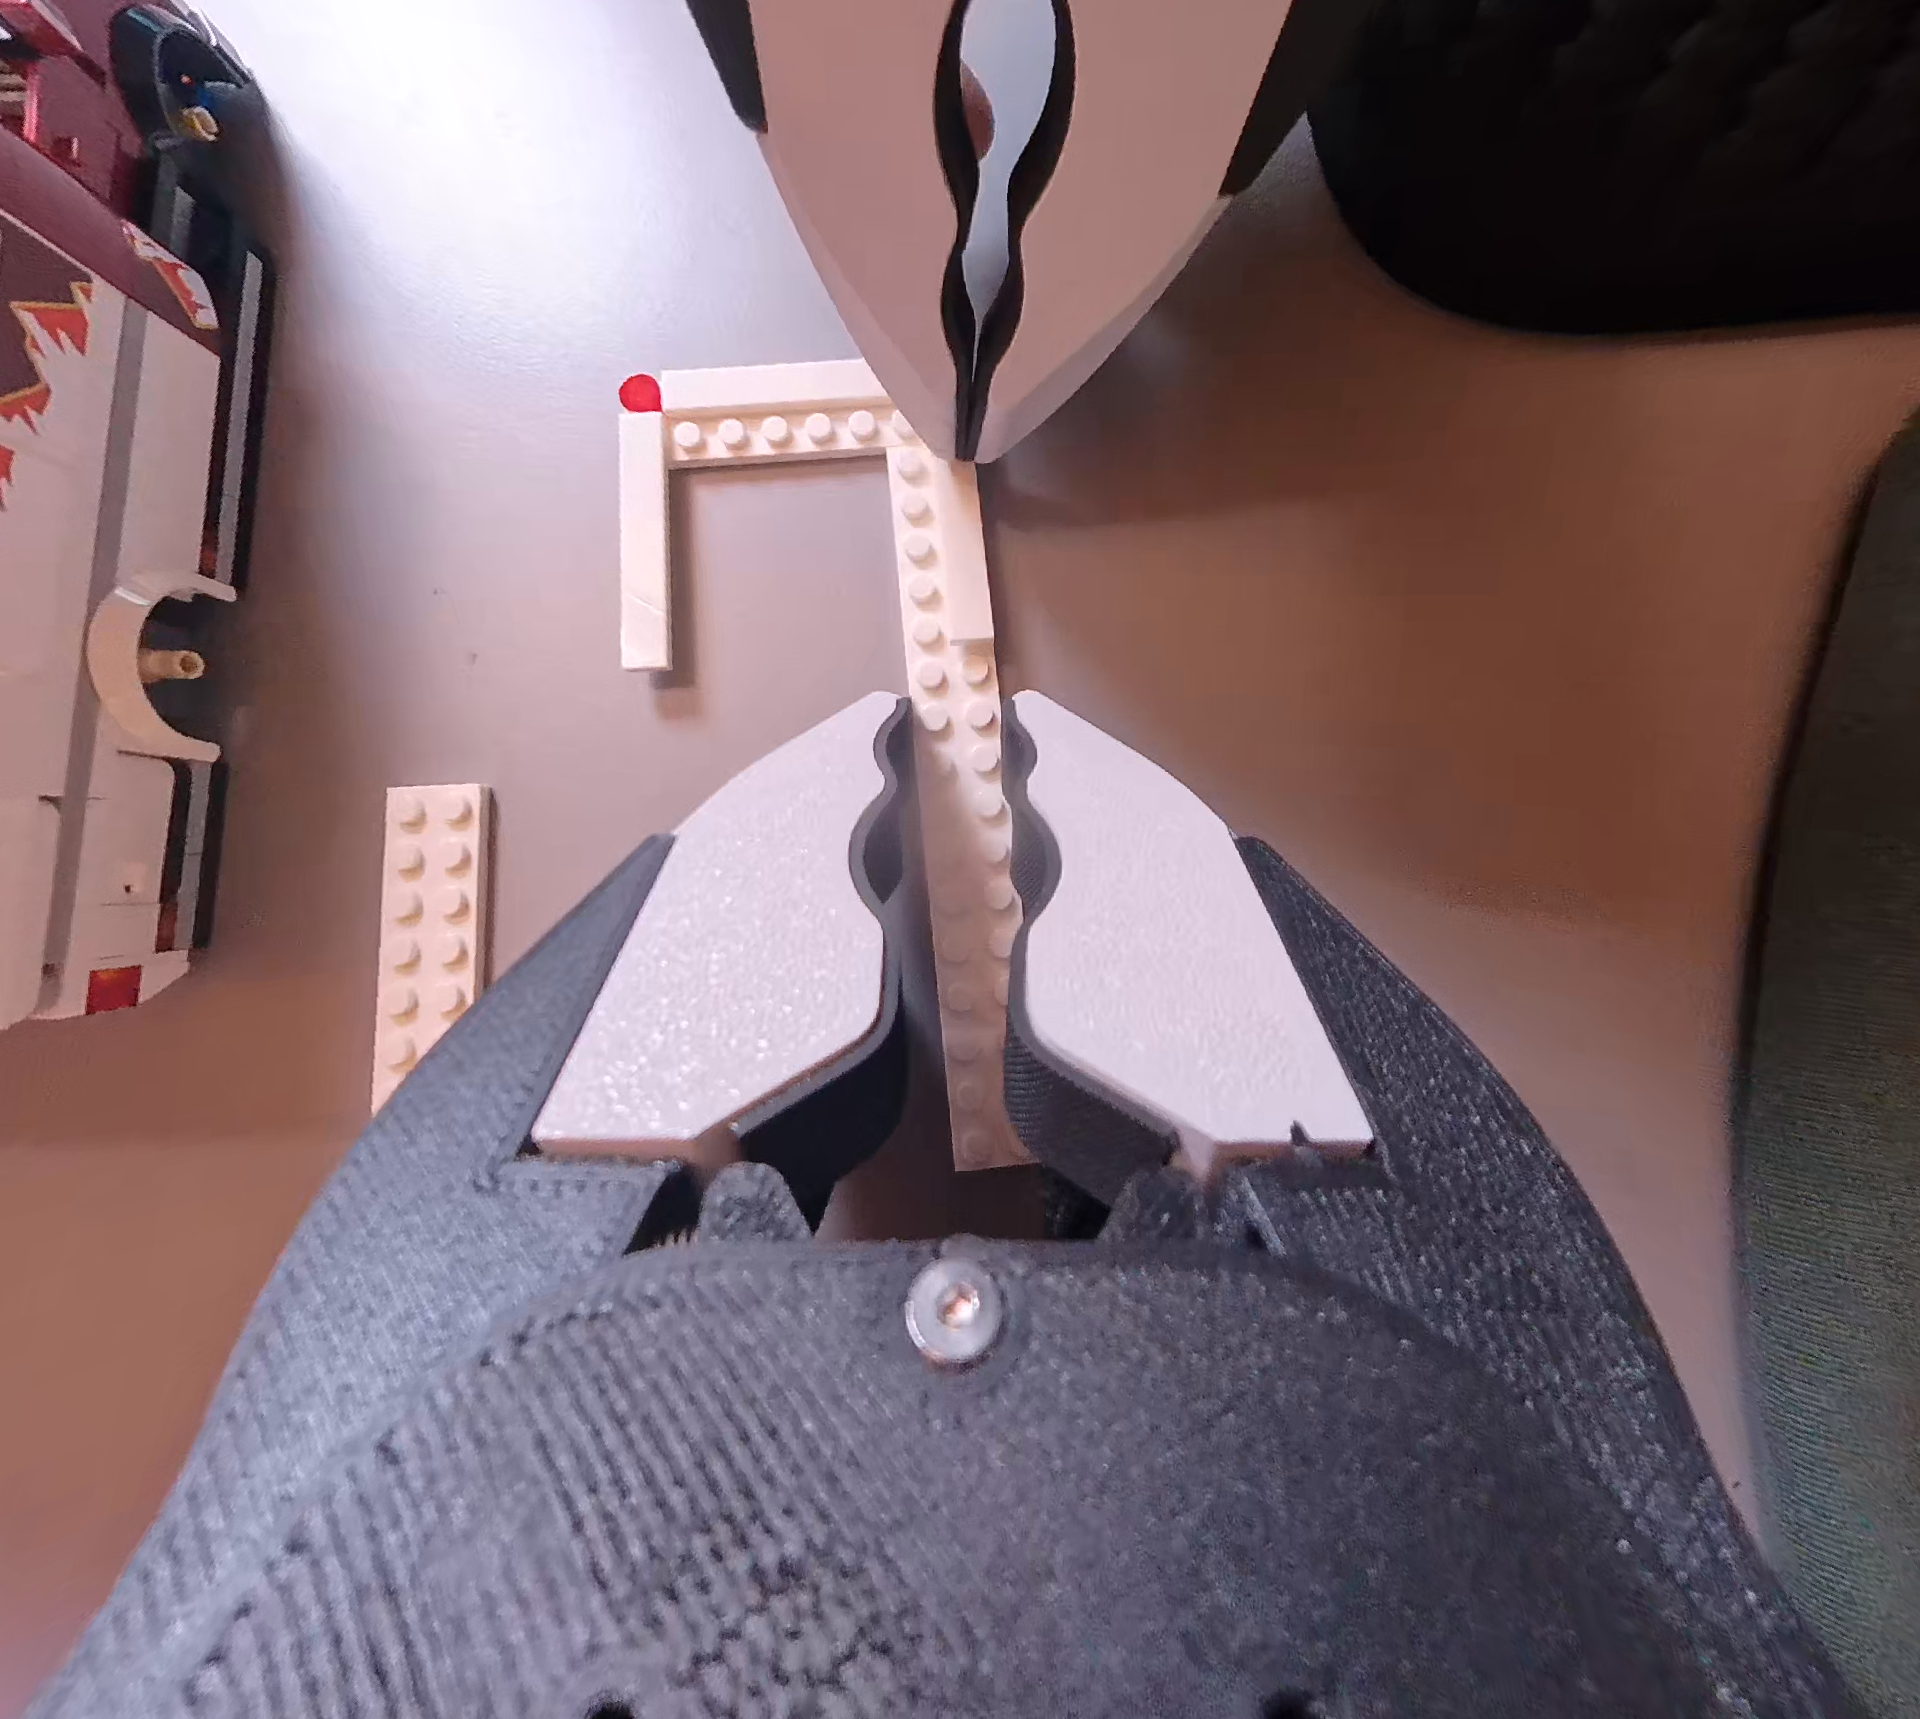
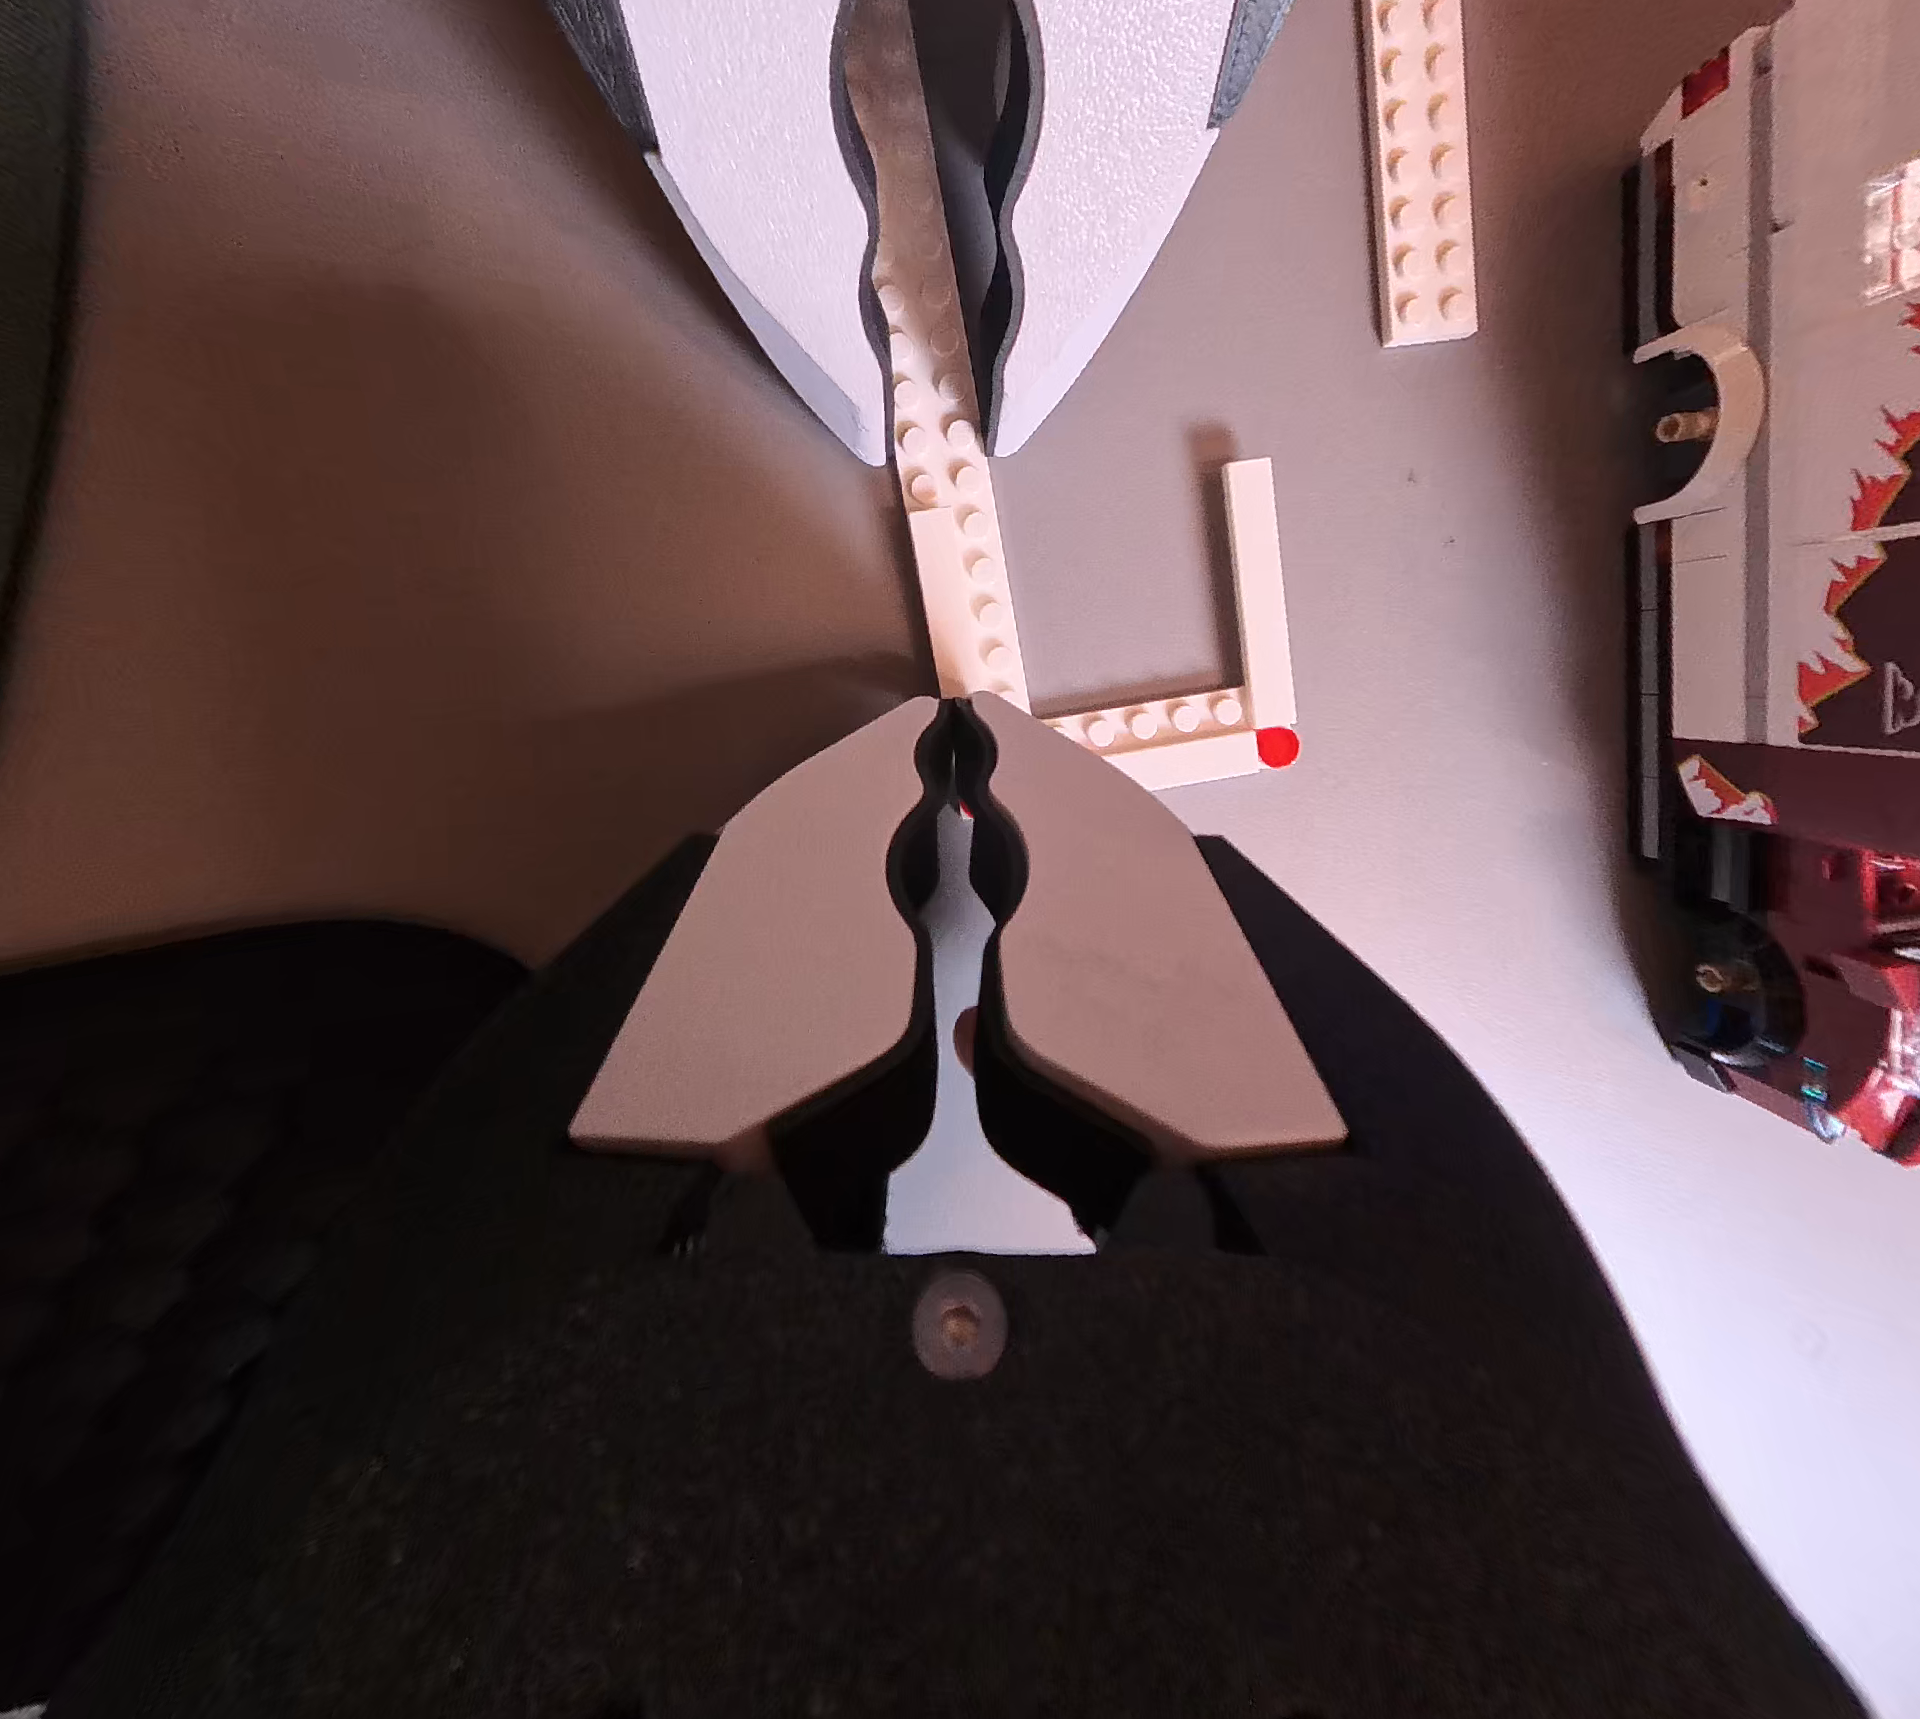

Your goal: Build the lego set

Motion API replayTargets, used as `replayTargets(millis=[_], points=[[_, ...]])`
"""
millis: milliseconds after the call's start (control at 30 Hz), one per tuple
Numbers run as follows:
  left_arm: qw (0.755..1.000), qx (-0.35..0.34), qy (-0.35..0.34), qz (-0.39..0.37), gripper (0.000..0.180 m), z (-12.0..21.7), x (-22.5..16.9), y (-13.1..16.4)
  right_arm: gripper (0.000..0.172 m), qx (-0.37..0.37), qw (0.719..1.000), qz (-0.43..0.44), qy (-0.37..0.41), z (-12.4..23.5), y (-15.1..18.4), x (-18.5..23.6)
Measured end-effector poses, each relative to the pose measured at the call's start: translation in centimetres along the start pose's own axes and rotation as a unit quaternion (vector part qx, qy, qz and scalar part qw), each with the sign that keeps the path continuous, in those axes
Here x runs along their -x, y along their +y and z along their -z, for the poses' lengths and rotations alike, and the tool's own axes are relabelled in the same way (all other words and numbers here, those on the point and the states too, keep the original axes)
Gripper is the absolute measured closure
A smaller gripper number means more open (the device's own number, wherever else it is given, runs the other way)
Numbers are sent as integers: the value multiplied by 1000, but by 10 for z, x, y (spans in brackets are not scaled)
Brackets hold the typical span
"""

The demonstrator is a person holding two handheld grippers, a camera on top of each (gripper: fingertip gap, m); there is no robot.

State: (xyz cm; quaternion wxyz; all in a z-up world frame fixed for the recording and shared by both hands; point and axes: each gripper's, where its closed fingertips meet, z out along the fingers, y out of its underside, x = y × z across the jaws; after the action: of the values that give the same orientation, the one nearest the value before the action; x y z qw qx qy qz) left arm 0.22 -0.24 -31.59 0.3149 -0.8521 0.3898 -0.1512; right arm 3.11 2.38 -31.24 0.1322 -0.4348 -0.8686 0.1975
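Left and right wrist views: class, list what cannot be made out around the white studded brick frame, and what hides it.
- Corner of the white studded brick frame: covered by the shut right gripper in both views.
- Small red piece under those fingertips: too little shows to identify.
- Dark red and white brick model: cut off by the right view's edge.
- Long white studded plate: near end behind the left gripper.
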Motion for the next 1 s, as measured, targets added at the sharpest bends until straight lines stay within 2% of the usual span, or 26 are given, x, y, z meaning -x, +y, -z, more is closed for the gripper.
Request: replayTargets(millis=[367,633,1000], points=[[1000,-4,-7,-5,164,0,0,0,172,3,1000,6,8,-5,-10,2],[1000,-6,-11,-9,164,0,0,0,172,-35,999,-36,4,-10,-21,4],[1000,-7,-15,-13,164,0,0,0,172,-44,997,-65,-22,-14,-30,6]])
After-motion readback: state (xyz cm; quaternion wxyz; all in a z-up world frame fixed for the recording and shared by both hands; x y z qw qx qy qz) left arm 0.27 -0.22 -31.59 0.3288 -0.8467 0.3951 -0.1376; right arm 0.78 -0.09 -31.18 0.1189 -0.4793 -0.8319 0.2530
